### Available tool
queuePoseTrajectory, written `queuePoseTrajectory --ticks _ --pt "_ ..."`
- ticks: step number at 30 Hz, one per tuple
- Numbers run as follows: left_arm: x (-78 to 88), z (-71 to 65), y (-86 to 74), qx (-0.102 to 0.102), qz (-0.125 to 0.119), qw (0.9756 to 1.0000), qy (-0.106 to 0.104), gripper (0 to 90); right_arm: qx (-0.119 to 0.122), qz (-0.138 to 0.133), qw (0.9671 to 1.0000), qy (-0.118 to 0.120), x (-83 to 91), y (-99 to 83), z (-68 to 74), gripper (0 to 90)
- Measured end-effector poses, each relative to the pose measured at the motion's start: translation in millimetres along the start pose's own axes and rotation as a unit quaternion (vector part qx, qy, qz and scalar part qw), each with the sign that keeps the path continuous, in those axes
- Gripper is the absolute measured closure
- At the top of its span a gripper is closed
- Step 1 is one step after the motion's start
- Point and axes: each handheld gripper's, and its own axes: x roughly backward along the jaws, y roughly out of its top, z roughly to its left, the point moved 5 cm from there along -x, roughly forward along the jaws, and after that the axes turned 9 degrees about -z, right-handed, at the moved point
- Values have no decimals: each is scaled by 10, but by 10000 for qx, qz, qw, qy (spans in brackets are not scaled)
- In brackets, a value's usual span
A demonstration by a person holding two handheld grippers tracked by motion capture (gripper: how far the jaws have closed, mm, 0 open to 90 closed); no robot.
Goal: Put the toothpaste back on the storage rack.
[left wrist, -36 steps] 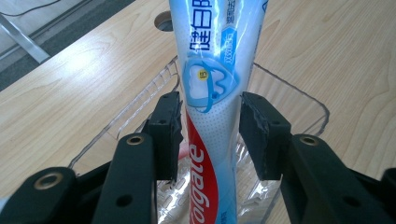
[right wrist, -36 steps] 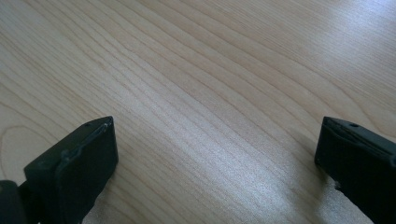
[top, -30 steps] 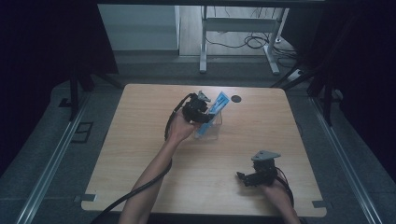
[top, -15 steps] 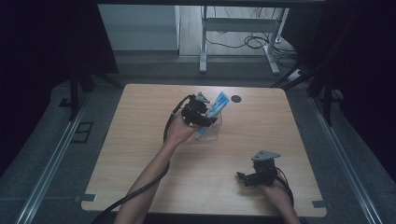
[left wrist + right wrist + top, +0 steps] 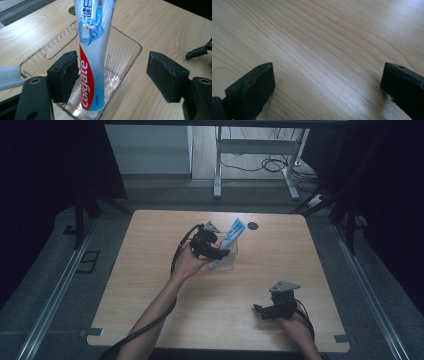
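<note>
Looking down at the table (image 5: 150, 285) from where I'm standing, there are two grippers, one toothpaste tube, and one clear plastic basket. Starting at the left: the left gripper (image 5: 220, 254) is sitting just left of centre, around 11 o'clock from the table's middle. Its jaws have just been opening and are standing apart now, with the toothpaste tube (image 5: 91, 57) between them. In the left gripper view one pad is right up against the tube's side while the other is well clear, so nothing's pinching it. The tube is standing nearly upright, cap end down in the clear basket (image 5: 125, 60), leaning out toward 1 o'clock. One small dark round hole (image 5: 253, 225) is sitting near the far edge, just past the tube. Over at 5 o'clock, the right gripper (image 5: 261, 310) is resting near the front edge, jaws wide apart over bare wood, holding nothing.
</note>
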Motion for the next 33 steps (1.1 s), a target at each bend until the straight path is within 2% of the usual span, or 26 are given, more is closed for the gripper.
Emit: queuePoseTrajectory --ticks 5,11,17,23,25,29,33 --pt "70 -13 12 5 -74 10000 -36 251 -3 2 10000 3 0 0 0 0" --pt "72 -77 -20 -81 -28 10000 -15 252 -4 2 10000 3 0 0 0 0" --pt "-31 -151 -164 -357 295 9989 113 255 2 -1 10000 -1 0 0 0 0" --pt "-88 -191 -288 -651 552 9961 212 254 -4 2 10000 3 1 0 0 0" --pt "-70 -192 -304 -664 538 9961 228 255 3 0 10000 0 0 0 0 0" --pt "33 -195 -320 -451 314 9984 145 256 4 -1 10000 -1 0 0 0 0" --pt "149 -176 -309 -367 154 9991 108 255 -2 0 10000 3 0 1 0 0"
